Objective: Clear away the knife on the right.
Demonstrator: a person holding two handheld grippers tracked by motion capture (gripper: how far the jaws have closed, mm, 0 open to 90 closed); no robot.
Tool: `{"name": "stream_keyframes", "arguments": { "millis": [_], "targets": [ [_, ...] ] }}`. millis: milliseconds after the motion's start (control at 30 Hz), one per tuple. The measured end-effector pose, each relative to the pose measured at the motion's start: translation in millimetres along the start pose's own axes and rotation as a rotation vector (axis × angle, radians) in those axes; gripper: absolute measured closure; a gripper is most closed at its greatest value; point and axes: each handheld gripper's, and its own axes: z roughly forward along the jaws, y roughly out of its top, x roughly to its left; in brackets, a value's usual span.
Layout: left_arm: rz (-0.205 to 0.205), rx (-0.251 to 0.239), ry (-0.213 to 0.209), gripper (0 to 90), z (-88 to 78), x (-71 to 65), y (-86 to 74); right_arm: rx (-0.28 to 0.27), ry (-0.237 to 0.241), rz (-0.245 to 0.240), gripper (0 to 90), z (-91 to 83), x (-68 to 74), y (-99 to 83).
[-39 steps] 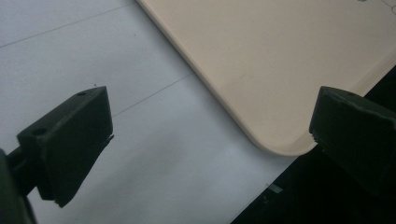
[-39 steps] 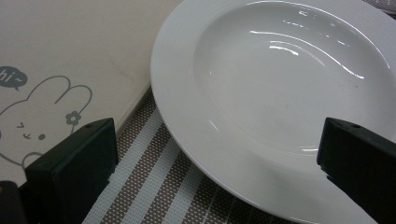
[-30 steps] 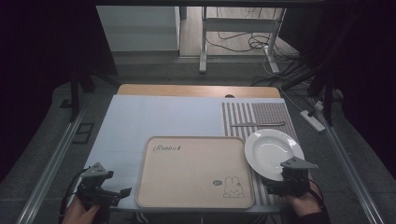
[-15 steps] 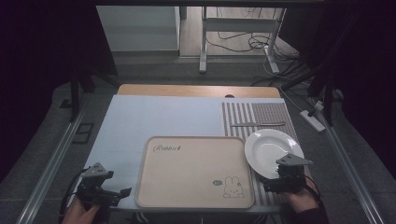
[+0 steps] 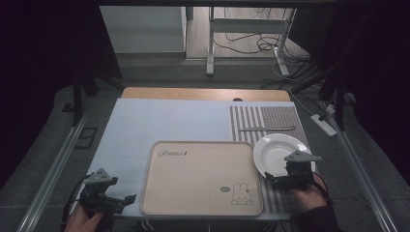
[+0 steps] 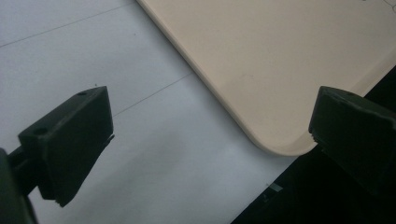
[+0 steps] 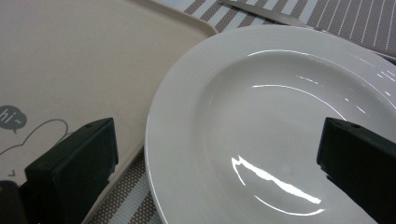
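A white plate [image 5: 278, 152] lies on a striped mat [image 5: 270, 118] at the right, touching the right edge of a beige tray [image 5: 200, 179] with a rabbit drawing. My right gripper [image 5: 276, 180] hovers at the plate's near rim, open. In the right gripper view its jaws stand wide apart around the plate [image 7: 280, 116], the left jaw above the tray's edge [image 7: 84, 60], with nothing held in the right gripper [image 7: 215, 172]. My left gripper [image 5: 126, 198] is open by the tray's front left corner [image 6: 280, 70]; the left gripper [image 6: 210, 140] holds nothing.
A knife [image 5: 266, 128] lies on the mat beyond the plate, its blade [image 7: 261, 14] just past the rim. A pale cover [image 5: 169, 121] spreads over the table; its front edge [image 6: 261, 186] drops off close under the left gripper.
My right gripper has shifted slightly left and farther over the plate's near rim. The left gripper has stayed put.
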Motion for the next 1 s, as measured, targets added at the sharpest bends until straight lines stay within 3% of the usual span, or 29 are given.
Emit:
{"name": "stream_keyframes", "arguments": {
  "millis": [133,600,1000],
  "targets": [
    [-0.001,0.001,0.0,0.8,-0.4,0.3,0.1,0.021,0.029,0.043,0.0,4.6,-4.4,3.1],
    [0.0,-0.001,-0.002,0.7,0.0,0.4,0.3,0.033,0.035,0.019,0.0,20.1,-12.3,18.8],
    [0.0,-0.002,-0.002,0.7,0.2,0.6,0.5,0.026,0.005,0.037,0.0,39.2,-26.1,36.7]
  ]
}}
